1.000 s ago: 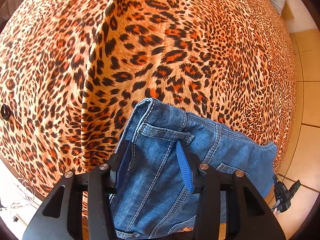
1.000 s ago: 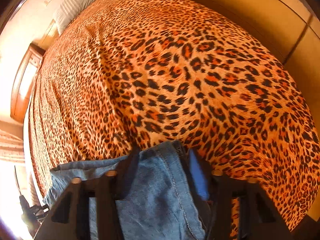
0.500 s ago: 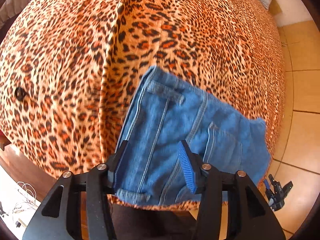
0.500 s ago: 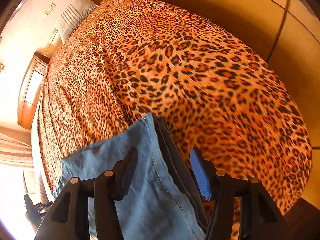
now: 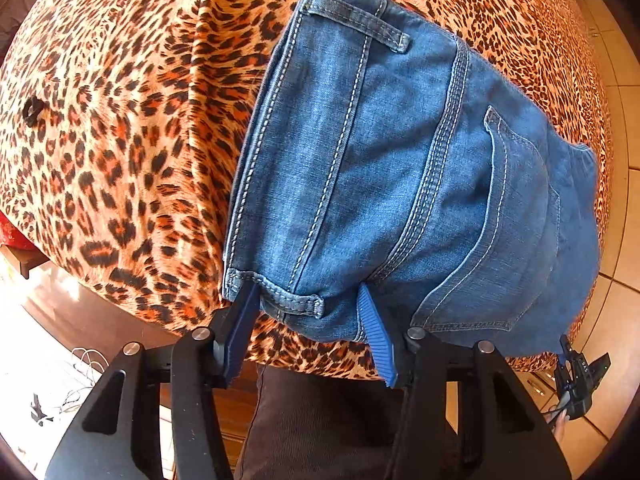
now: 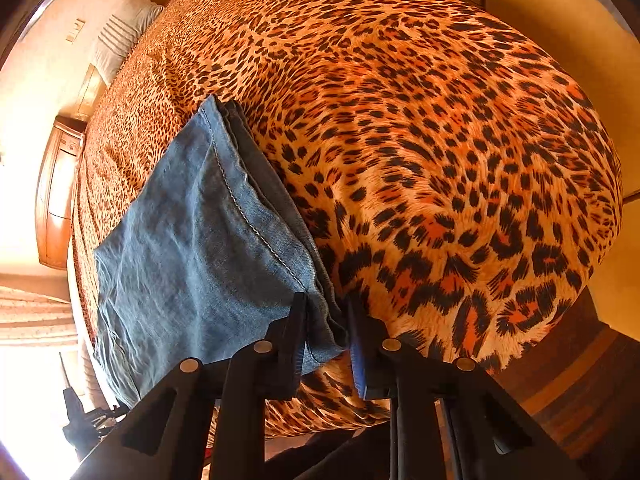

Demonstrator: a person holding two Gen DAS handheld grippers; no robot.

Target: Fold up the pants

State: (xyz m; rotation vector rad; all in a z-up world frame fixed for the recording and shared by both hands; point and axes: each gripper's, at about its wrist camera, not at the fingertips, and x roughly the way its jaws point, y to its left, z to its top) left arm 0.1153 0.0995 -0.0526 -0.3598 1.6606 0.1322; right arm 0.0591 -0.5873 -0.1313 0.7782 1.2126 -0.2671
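Folded blue jeans (image 5: 400, 160) lie flat on the leopard-print bed (image 5: 120, 120), close to its near edge. My left gripper (image 5: 306, 298) points down at the near end of the waistband. Its jaws are closing, with a belt loop and hem between the blue pads (image 5: 374, 332), and the pads do not press on the cloth. In the right wrist view the jeans (image 6: 200, 240) show their stacked folded edge. My right gripper (image 6: 326, 310) straddles that edge's near corner. Its jaws are closing and narrow, with a dark gap left beside the denim.
A person's dark trouser leg (image 5: 320, 420) stands below the bed edge. A black device (image 5: 576, 380) sits on the tiled floor (image 5: 624, 160). A striped pillow (image 6: 120, 36) and a wooden nightstand (image 6: 60, 192) are at the far left, and cupboard doors (image 6: 560, 0) behind the bed.
Both grippers drew back toward the bed's near edge, so the jeans lie further ahead in both views. The right jaws came off the denim, spread, then narrowed again.
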